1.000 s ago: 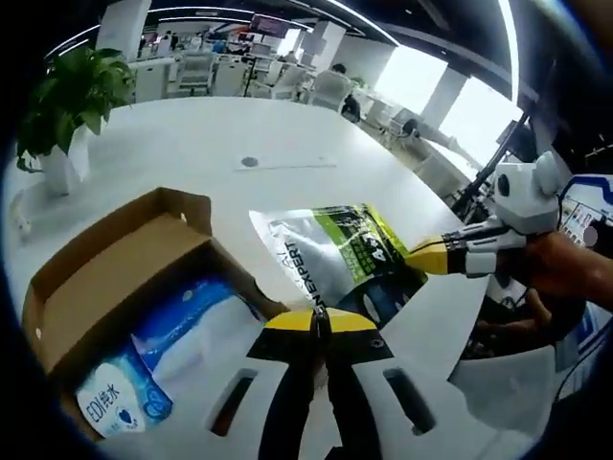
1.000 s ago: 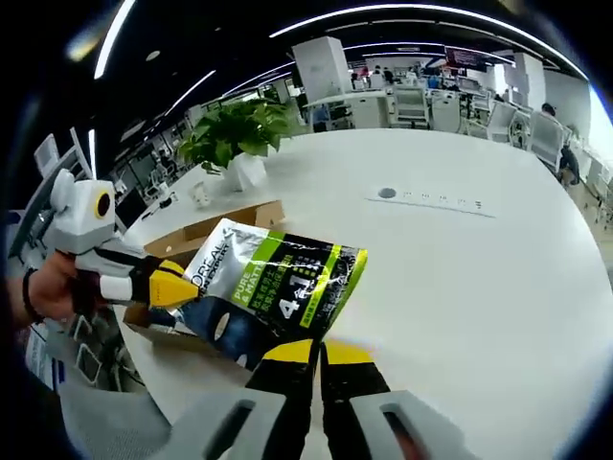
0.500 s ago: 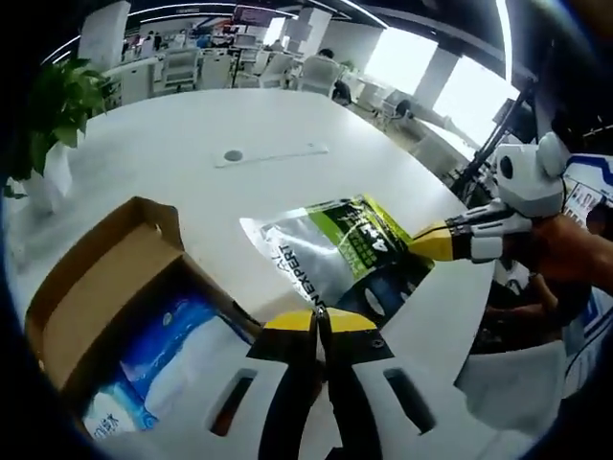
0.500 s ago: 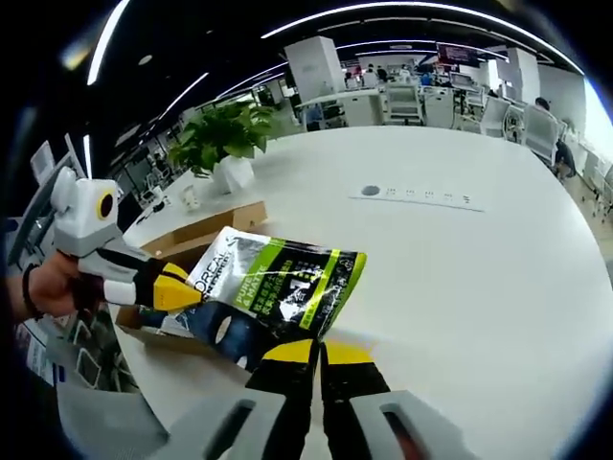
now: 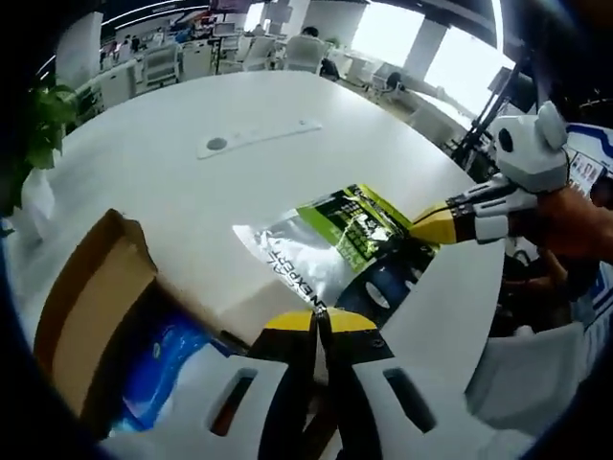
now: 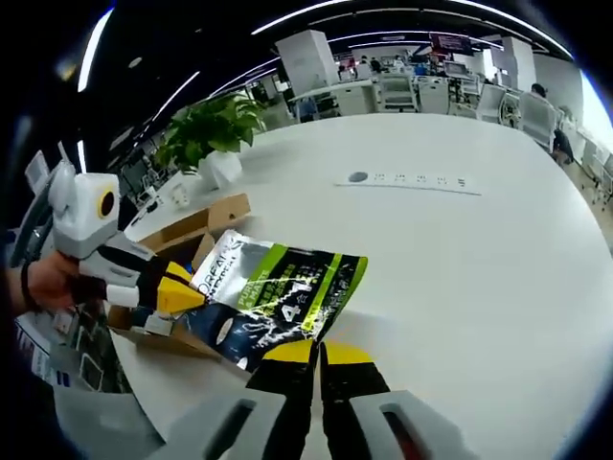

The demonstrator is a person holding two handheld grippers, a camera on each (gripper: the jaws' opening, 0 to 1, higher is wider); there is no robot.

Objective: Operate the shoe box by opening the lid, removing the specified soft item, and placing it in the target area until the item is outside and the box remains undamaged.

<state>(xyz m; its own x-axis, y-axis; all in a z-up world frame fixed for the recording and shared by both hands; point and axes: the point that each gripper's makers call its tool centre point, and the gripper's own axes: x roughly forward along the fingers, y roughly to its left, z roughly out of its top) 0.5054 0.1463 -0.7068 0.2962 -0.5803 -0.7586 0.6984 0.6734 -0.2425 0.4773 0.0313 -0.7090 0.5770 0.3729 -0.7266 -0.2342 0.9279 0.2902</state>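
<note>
Shoe box (image 5: 91,316) lid already open, flaps up; box sits low and to the left of the left gripper (image 5: 320,319) in the left gripper view, and behind the left gripper (image 6: 177,290) as seen from the right gripper view. Soft item, a silver, green and dark foil pouch (image 5: 340,246), is outside the box, held over the white table (image 5: 239,115) just ahead of both tools. Left gripper's jaws are closed on one pouch edge; the right gripper (image 5: 426,228) comes in from the right, jaws pinched on the opposite edge, so the pouch (image 6: 278,297) hangs stretched between the 2. In its own view the right gripper (image 6: 319,353) shows yellow tips together at the pouch's near edge. A blue and white pack (image 5: 158,359) lies in the box. Box (image 6: 182,230) looks intact, no tears visible. Judged: opening and removal done; what is left is setting the pouch down on the table beyond the tools and releasing. Target area not marked, cannot tell where. Potted plant (image 6: 215,129) well beyond the box
</note>
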